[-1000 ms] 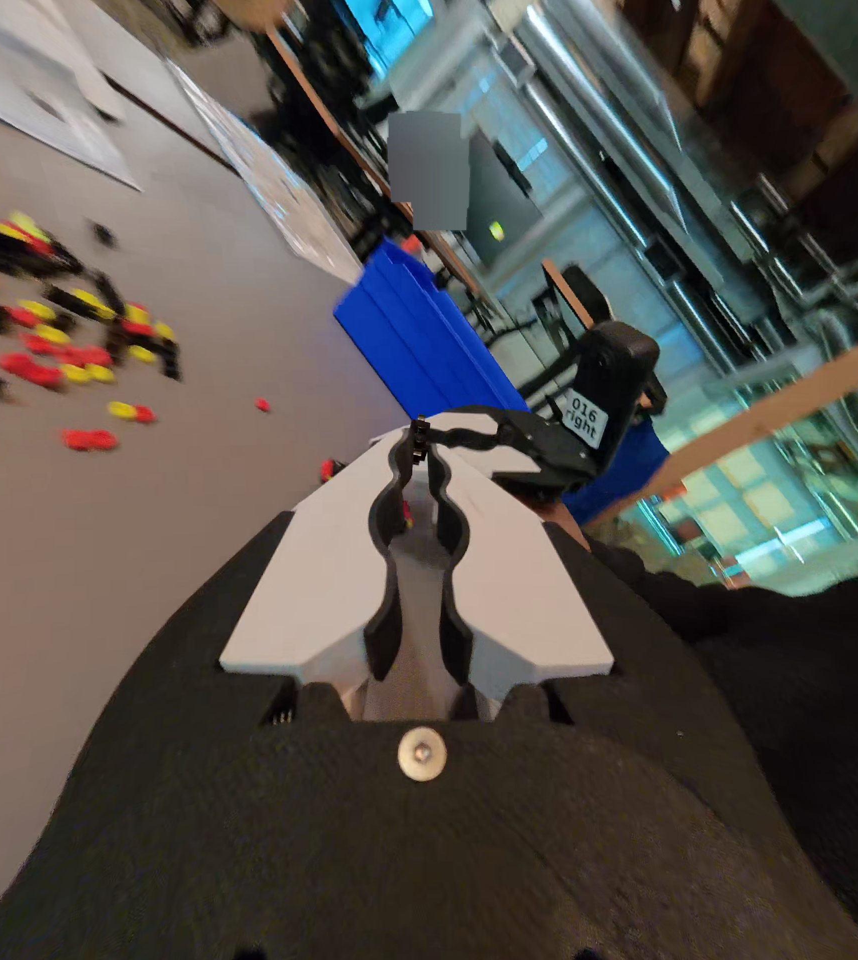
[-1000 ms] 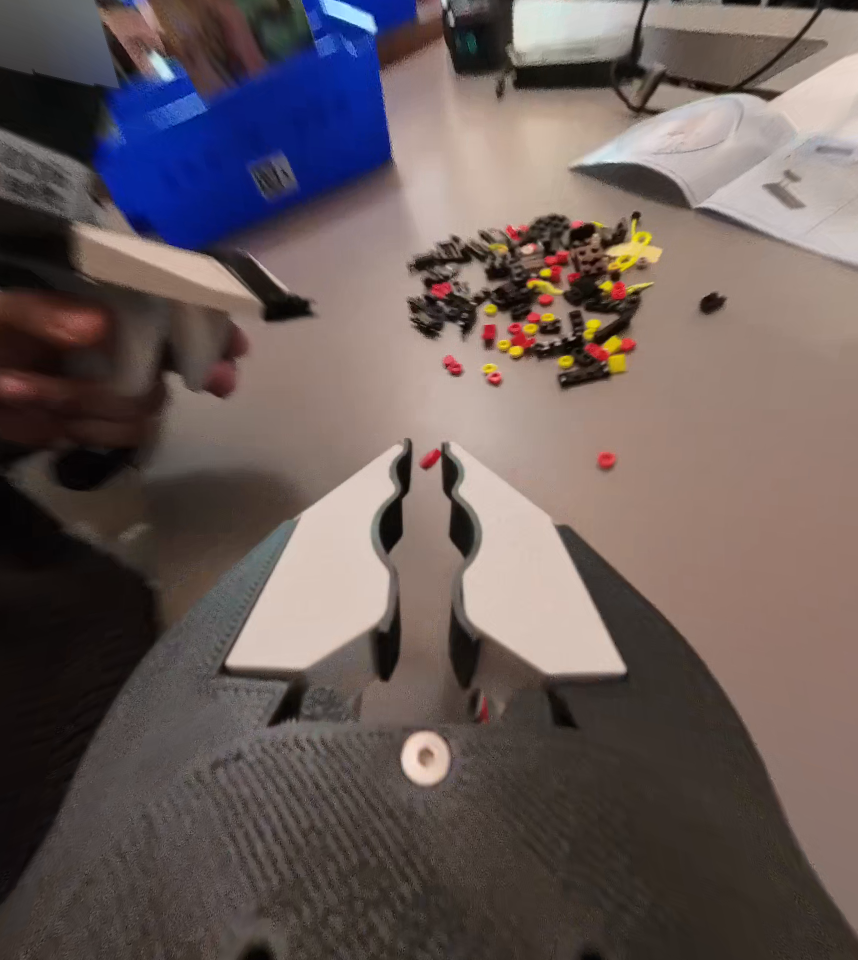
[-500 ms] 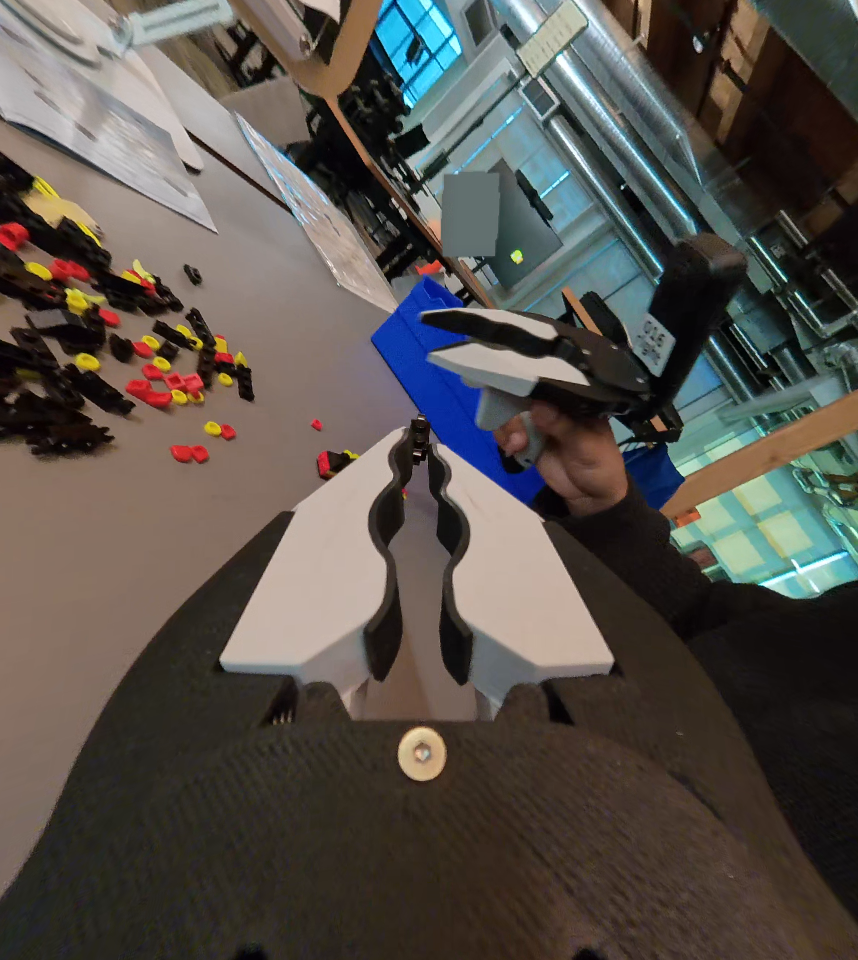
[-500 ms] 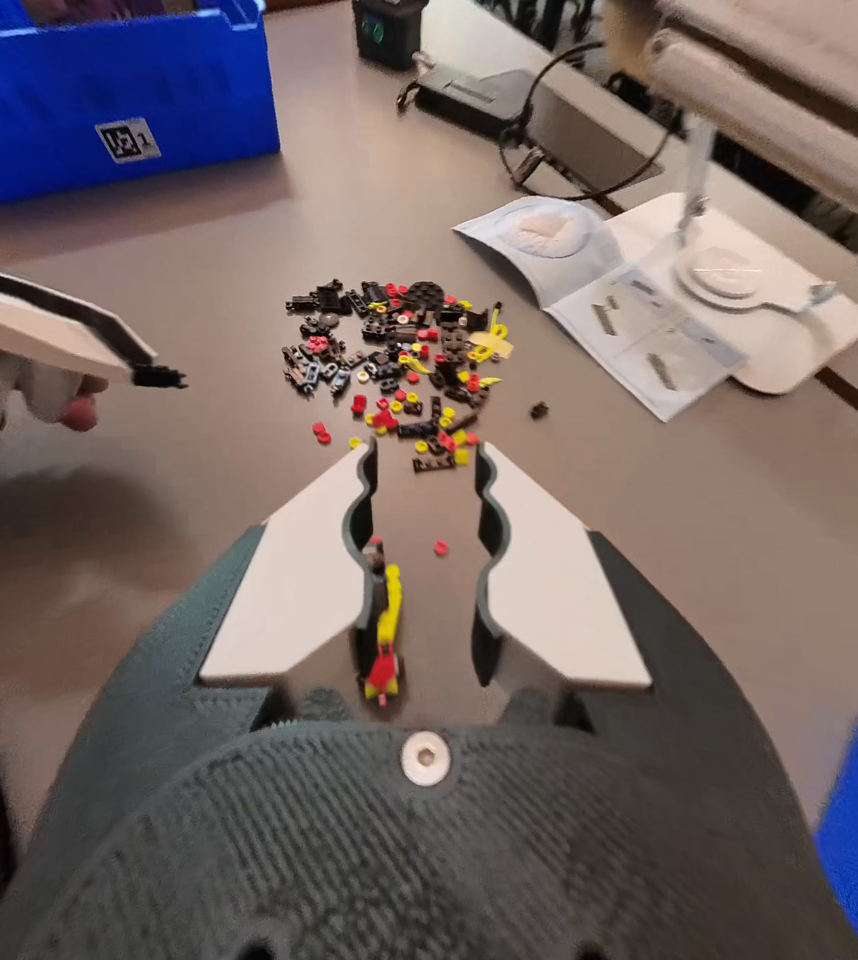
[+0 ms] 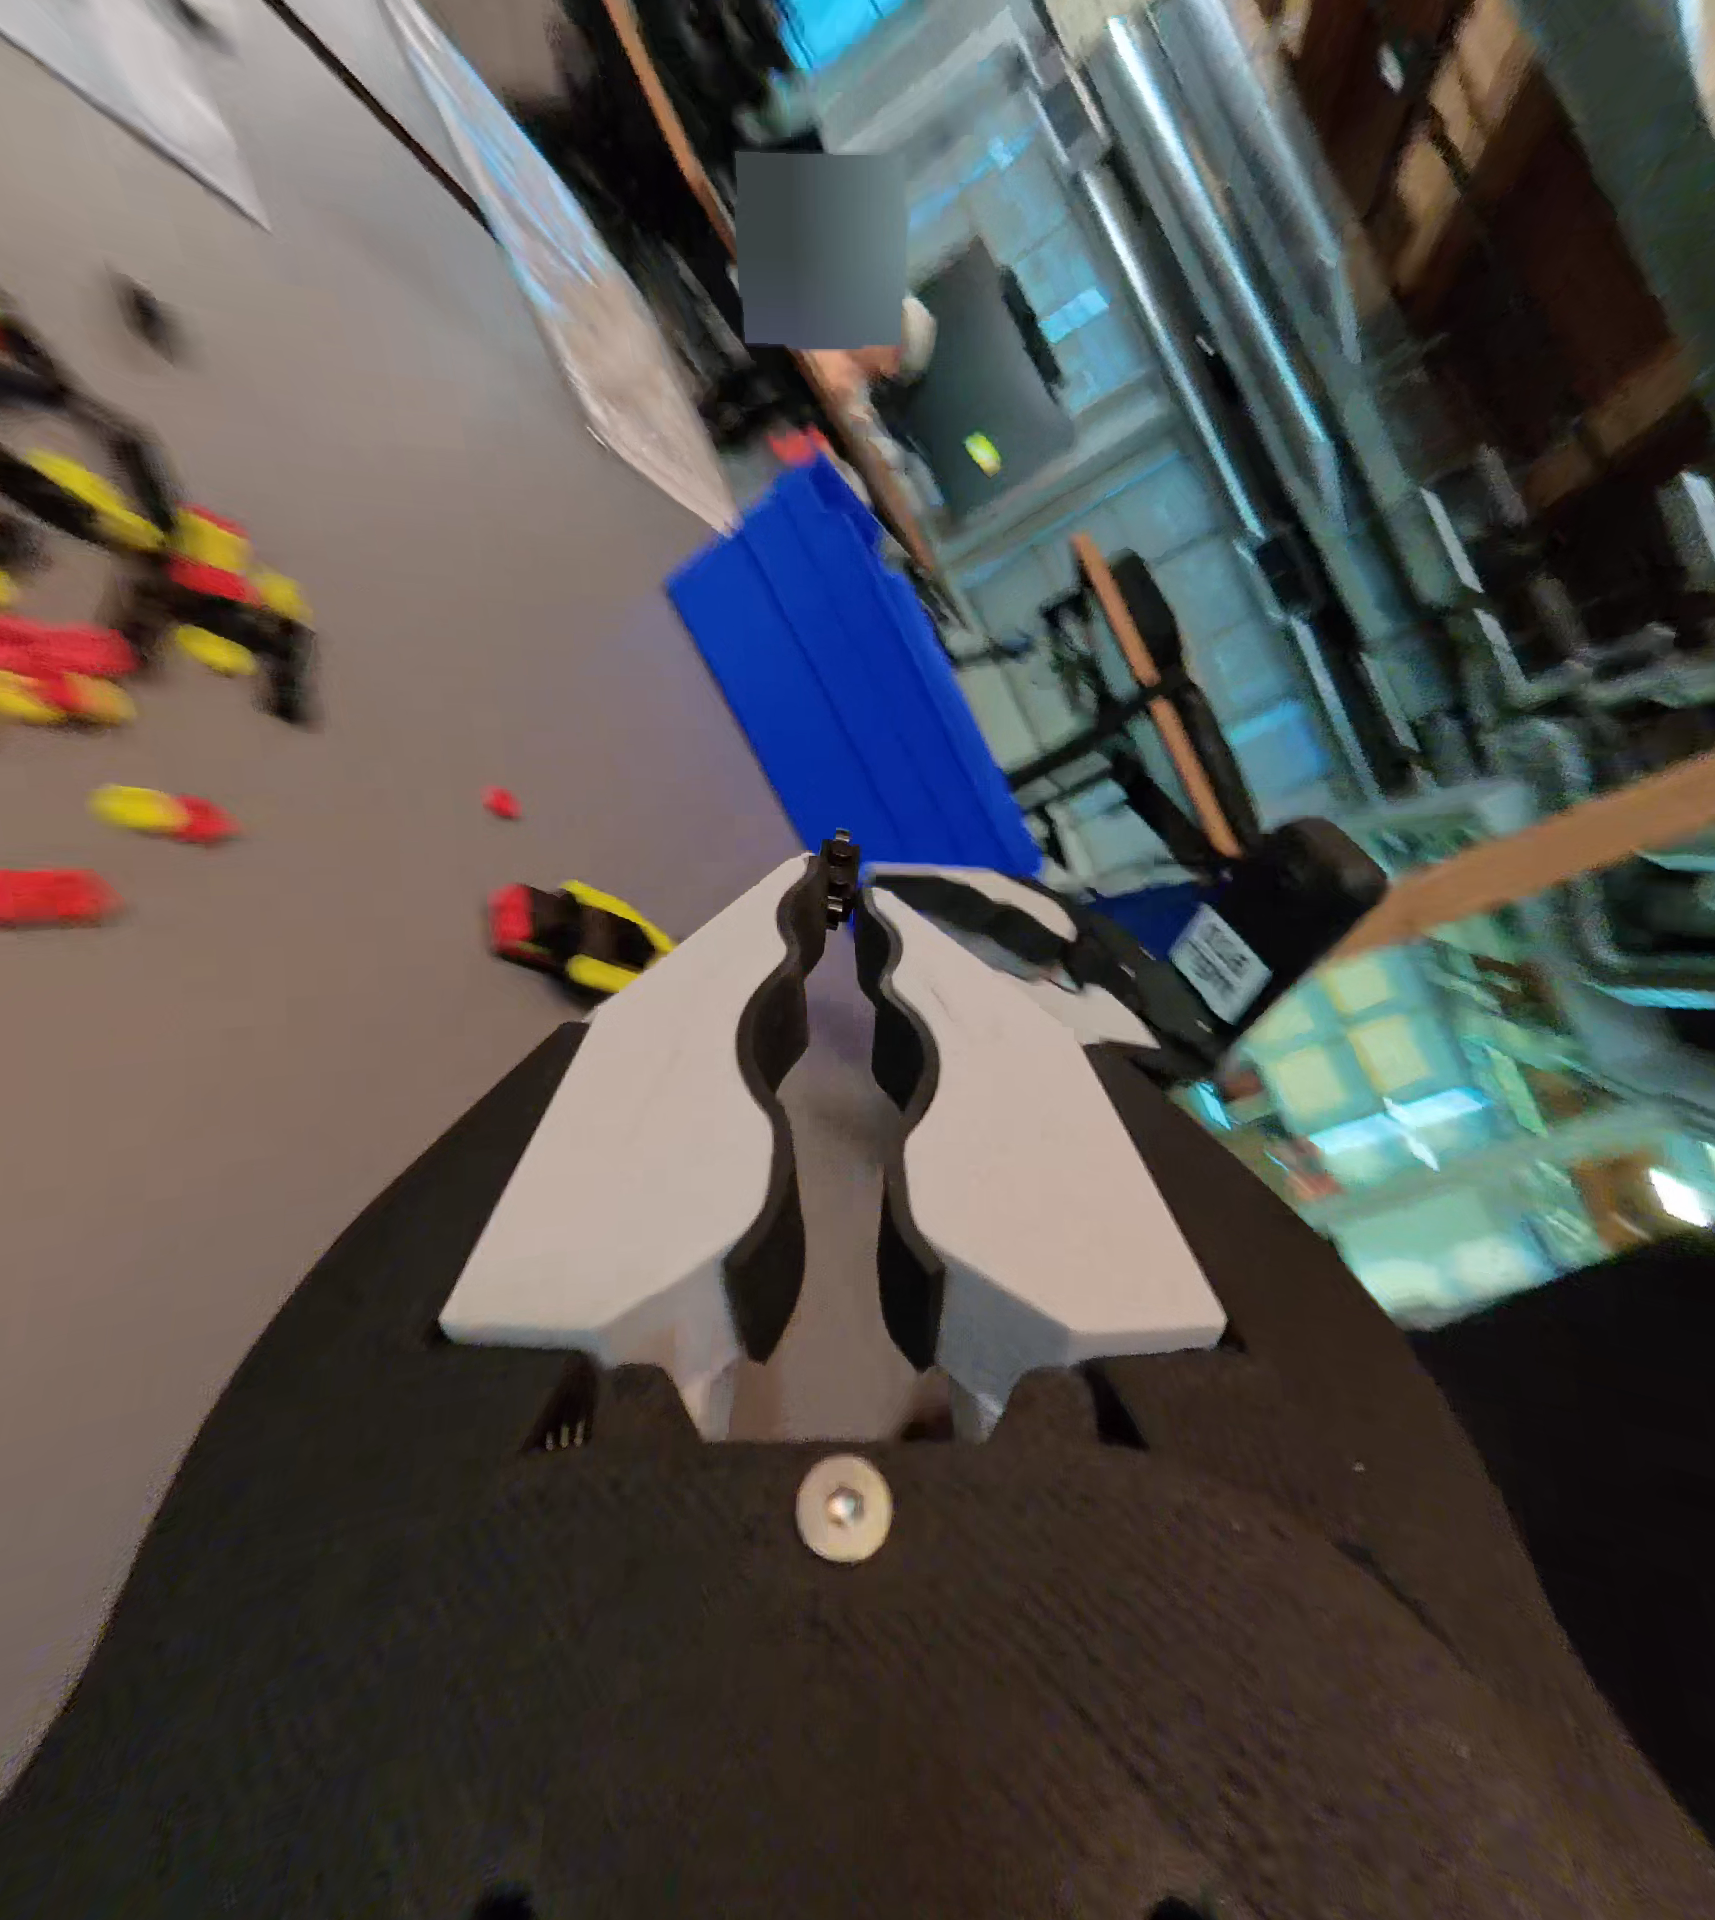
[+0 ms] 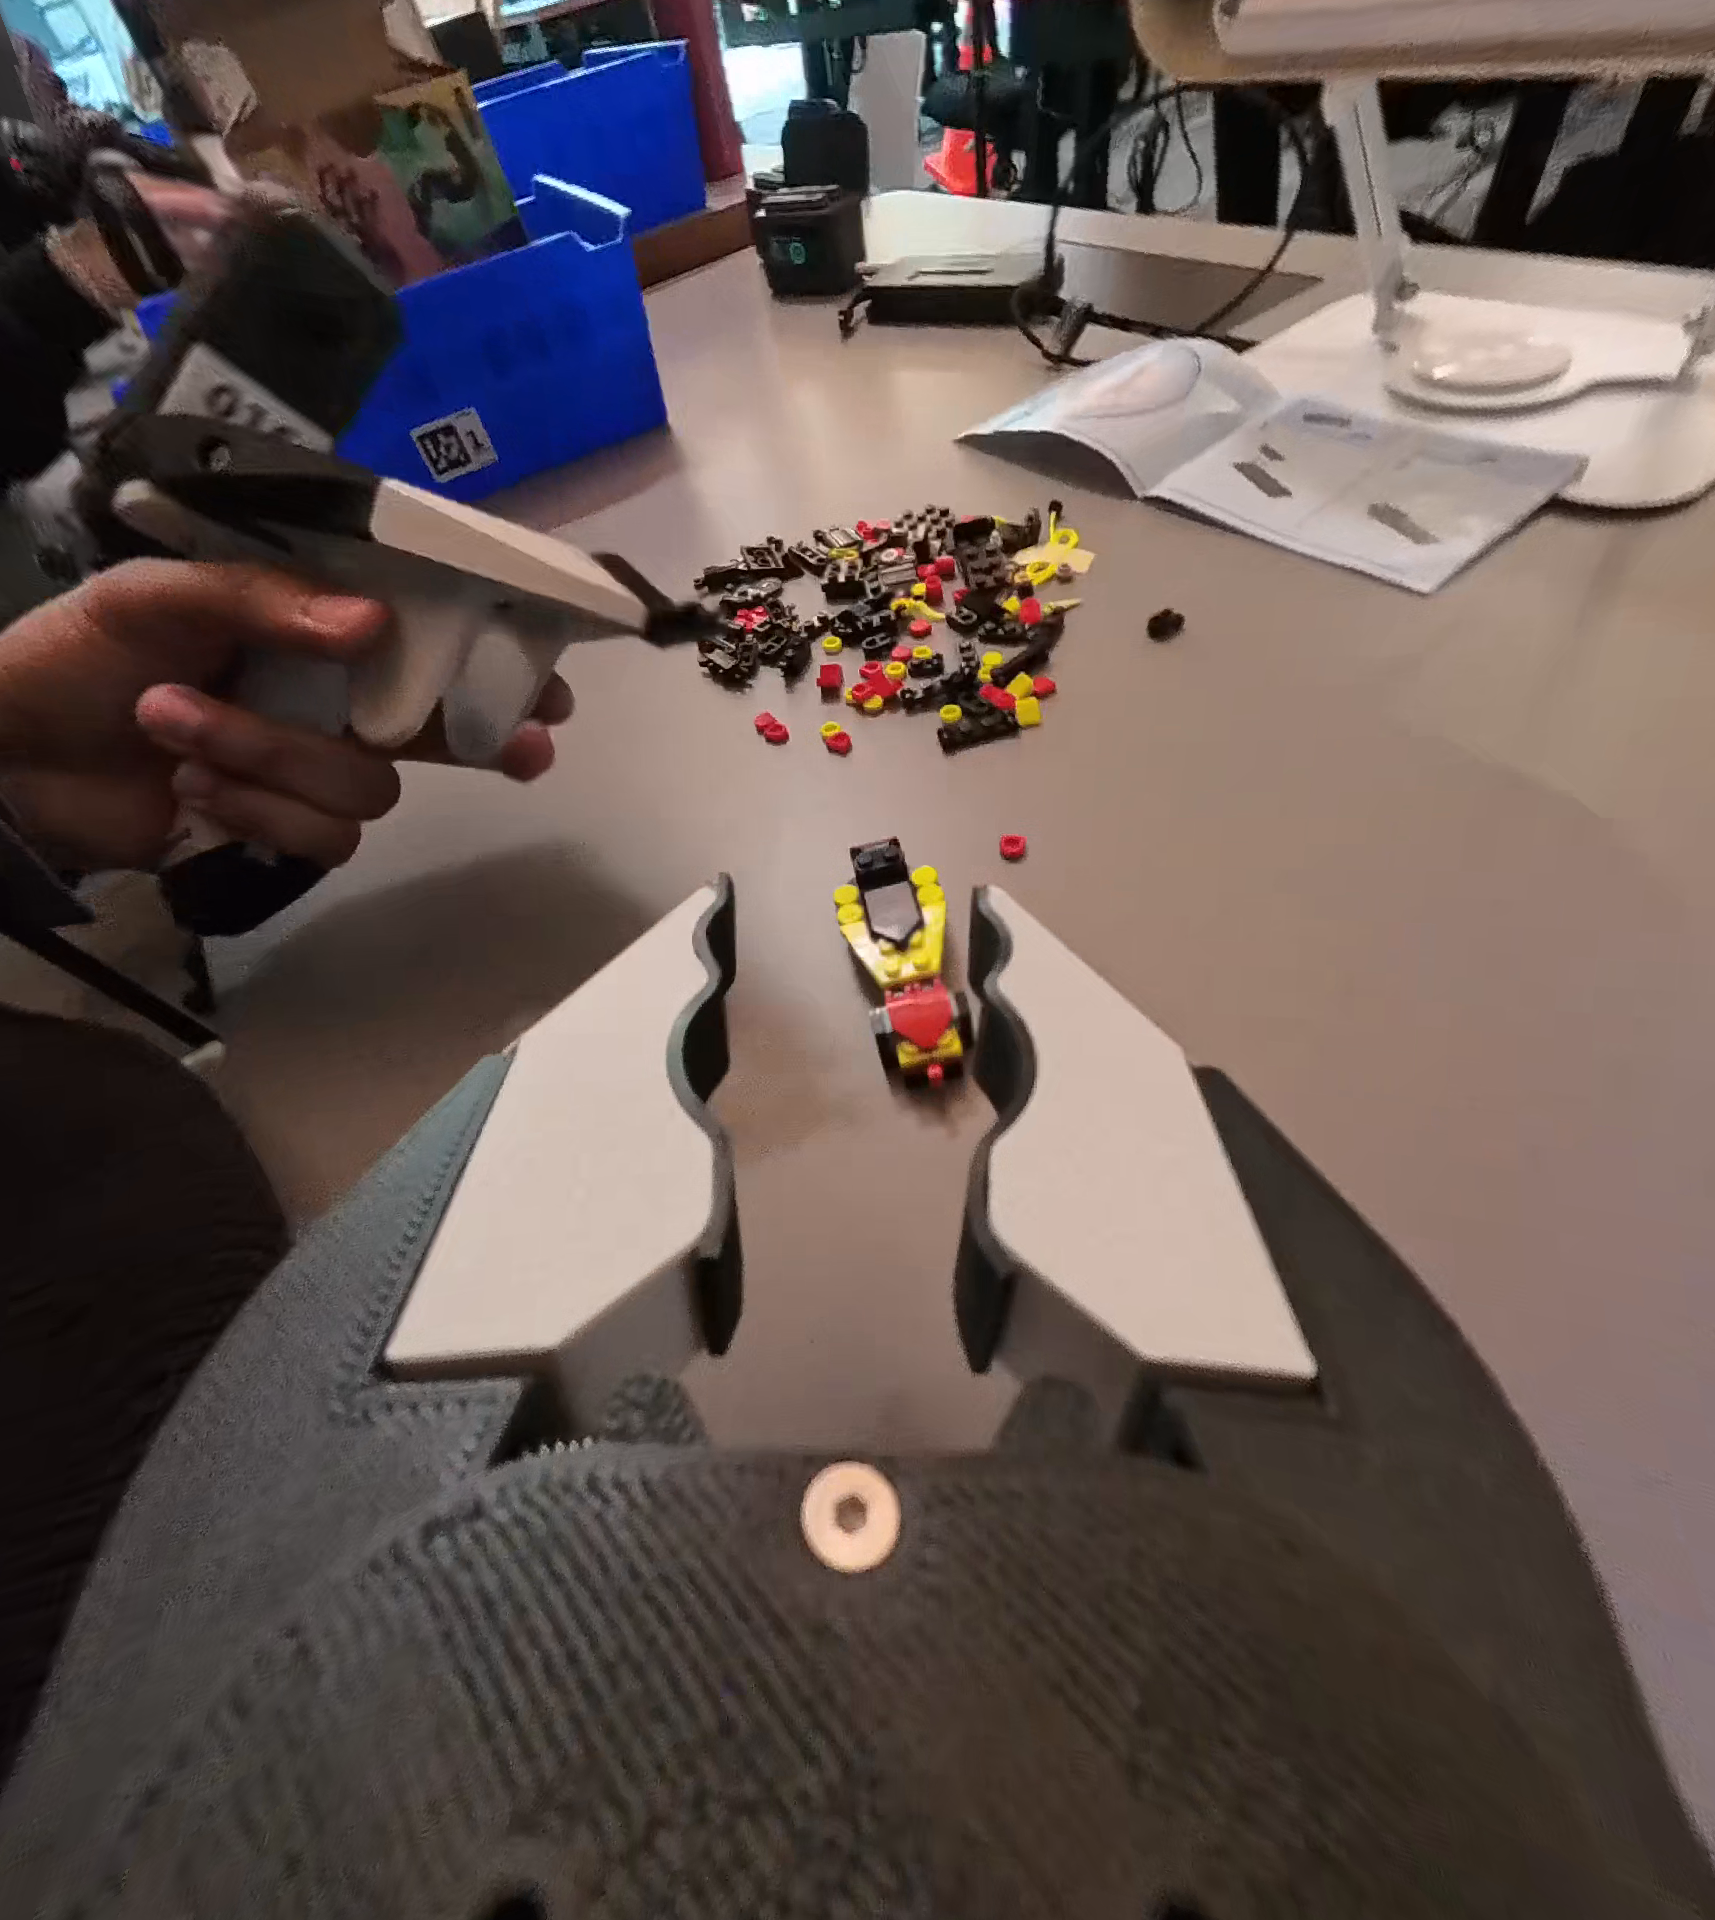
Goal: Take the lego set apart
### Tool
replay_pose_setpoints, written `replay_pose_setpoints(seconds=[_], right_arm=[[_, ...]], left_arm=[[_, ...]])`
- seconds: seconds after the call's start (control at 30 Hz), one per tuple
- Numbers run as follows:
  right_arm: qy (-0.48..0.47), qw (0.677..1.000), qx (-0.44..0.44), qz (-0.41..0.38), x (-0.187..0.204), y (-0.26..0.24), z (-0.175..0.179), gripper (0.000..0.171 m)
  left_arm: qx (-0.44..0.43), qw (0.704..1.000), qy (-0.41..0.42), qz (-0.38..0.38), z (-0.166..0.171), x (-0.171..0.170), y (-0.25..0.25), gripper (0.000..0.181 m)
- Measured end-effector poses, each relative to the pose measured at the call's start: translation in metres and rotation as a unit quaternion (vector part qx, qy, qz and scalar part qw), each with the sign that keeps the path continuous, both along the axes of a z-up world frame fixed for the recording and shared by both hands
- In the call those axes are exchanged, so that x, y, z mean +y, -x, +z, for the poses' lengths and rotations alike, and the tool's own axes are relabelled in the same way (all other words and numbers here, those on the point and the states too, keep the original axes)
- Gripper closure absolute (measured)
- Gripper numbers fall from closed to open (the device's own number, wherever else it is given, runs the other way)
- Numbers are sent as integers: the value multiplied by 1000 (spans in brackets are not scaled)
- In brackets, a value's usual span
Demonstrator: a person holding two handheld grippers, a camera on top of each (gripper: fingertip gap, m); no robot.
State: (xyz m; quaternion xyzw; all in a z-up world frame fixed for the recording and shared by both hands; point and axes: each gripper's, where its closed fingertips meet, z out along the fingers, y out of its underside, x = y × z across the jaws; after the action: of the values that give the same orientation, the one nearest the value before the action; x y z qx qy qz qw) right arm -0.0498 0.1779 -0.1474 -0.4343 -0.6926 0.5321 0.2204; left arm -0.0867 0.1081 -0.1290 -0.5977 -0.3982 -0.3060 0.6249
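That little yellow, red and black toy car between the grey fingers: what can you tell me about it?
The lego car is a small, still-assembled model of plastic bricks: a black front piece, a yellow studded body tapering toward a red section, dark wheels at the rear. It lies flat on the grey table, between the open fingers of the right gripper, nearer the right finger; contact is unclear. The loose piece pile lies apart, beyond it.

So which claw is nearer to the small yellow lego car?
Right. The right claw is open around the lego car; the left claw is off to its left.
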Motion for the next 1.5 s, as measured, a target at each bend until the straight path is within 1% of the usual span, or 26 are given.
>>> replay_pose_setpoints(seconds=[0.07, 0.13, 0.23, 0.3, 0.4, 0.5, 0.53, 0.6, 0.63, 0.67, 0.73, 0.8, 0.83, 0.93, 1.03, 1.07, 1.13, 1.17, 1.2, 1.23, 1.27, 1.3, 1.4, 1.5], right_arm=[[-30, 999, 10, 14, -4, -2, 1, 131], [-53, 997, 23, 49, -15, -16, 3, 130], [-100, 990, 51, 82, -27, -34, 3, 128], [-130, 984, 73, 98, -37, -36, 3, 131], [-188, 975, 61, 105, -43, -33, -15, 138], [-229, 965, 71, 111, -49, -33, -21, 143], [-243, 960, 72, 119, -50, -34, -24, 147], [-290, 946, 71, 123, -48, -36, -31, 150], [-316, 937, 74, 127, -47, -36, -35, 158], [-340, 929, 81, 124, -45, -36, -37, 160], [-366, 917, 94, 129, -46, -37, -38, 161], [-378, 911, 96, 130, -47, -38, -40, 162], [-382, 910, 94, 132, -48, -39, -41, 159], [-375, 915, 80, 128, -45, -38, -45, 151], [-339, 933, 52, 112, -42, -35, -46, 143], [-332, 936, 41, 107, -40, -34, -48, 143], [-325, 940, 25, 97, -35, -33, -51, 143], [-323, 942, 18, 92, -32, -32, -52, 143], [-318, 944, 13, 90, -31, -32, -52, 143], [-311, 946, 10, 90, -31, -32, -52, 143], [-302, 949, 8, 91, -31, -32, -52, 143], [-295, 951, 5, 91, -32, -33, -52, 143], [-287, 953, -1, 95, -34, -34, -52, 143], [-290, 952, 2, 99, -36, -36, -52, 143]], left_arm=[[-27, 996, -26, -86, 2, 23, -29, 179], [-44, 989, -31, -136, -1, 28, -51, 179], [-52, 983, -20, -175, -7, 22, -64, 179], [-27, 982, 19, -184, -17, 20, -63, 179], [-6, 979, 33, -203, -20, 18, -68, 179], [-3, 973, 50, -223, -25, 18, -78, 179], [1, 973, 58, -225, -28, 19, -79, 179], [12, 970, 78, -230, -33, 19, -81, 181], [17, 970, 83, -229, -35, 19, -82, 181], [20, 969, 87, -229, -35, 19, -82, 181], [19, 969, 88, -228, -36, 19, -83, 181], [7, 970, 76, -233, -33, 21, -84, 181], [3, 971, 74, -229, -33, 21, -83, 181], [-4, 975, 56, -214, -27, 20, -76, 181], [-29, 981, 37, -189, -23, 16, -63, 181], [-23, 983, 45, -177, -24, 13, -55, 181], [40, 983, 87, -156, -27, 4, -41, 181], [89, 975, 123, -162, -31, 0, -39, 181], [140, 958, 179, -173, -42, -5, -40, 170], [193, 936, 238, -174, -54, -9, -38, 168], [240, 915, 274, -174, -61, -11, -38, 166], [270, 901, 290, -177, -65, -9, -42, 164], [316, 867, 328, -203, -81, -6, -53, 157], [356, 833, 365, -213, -96, -7, -54, 157]])
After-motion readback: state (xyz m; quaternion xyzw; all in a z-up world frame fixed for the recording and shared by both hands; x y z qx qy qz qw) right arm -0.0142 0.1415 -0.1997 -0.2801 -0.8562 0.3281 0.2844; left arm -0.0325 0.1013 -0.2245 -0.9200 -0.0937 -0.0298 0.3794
